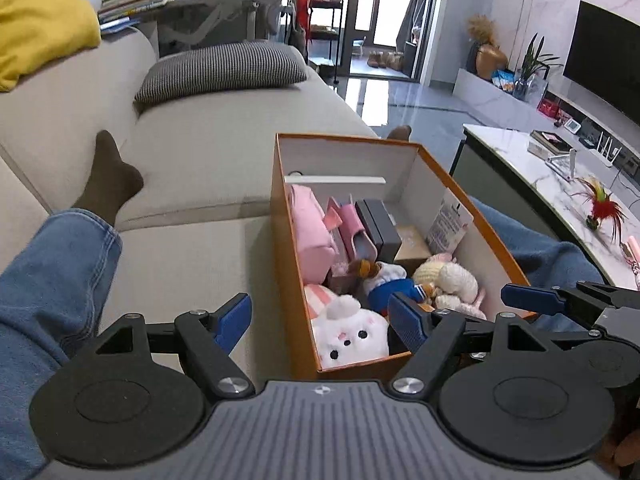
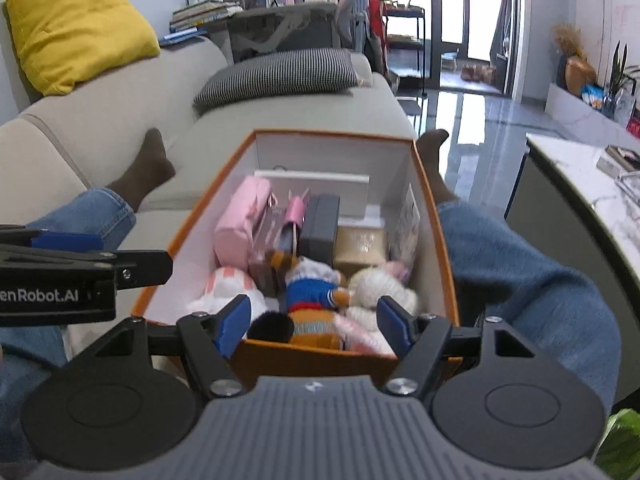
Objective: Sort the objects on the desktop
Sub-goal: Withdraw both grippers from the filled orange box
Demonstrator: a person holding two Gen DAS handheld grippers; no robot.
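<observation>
Left jaws: the left gripper [image 1: 320, 320] is standing wide open, gripping nothing, straddling the box's left wall.
Right jaws: the right gripper [image 2: 314, 326] is hanging open and empty over the box's near end.
Box: an orange box [image 2: 434, 216] is resting on the sofa [image 1: 200, 160] between a person's jeans-clad legs.
Contents: a pink pouch [image 2: 240, 220], a white bunny plush [image 1: 352, 336], a blue-dressed doll [image 2: 312, 292] and a cream knitted toy [image 2: 384, 288] are lying inside.
</observation>
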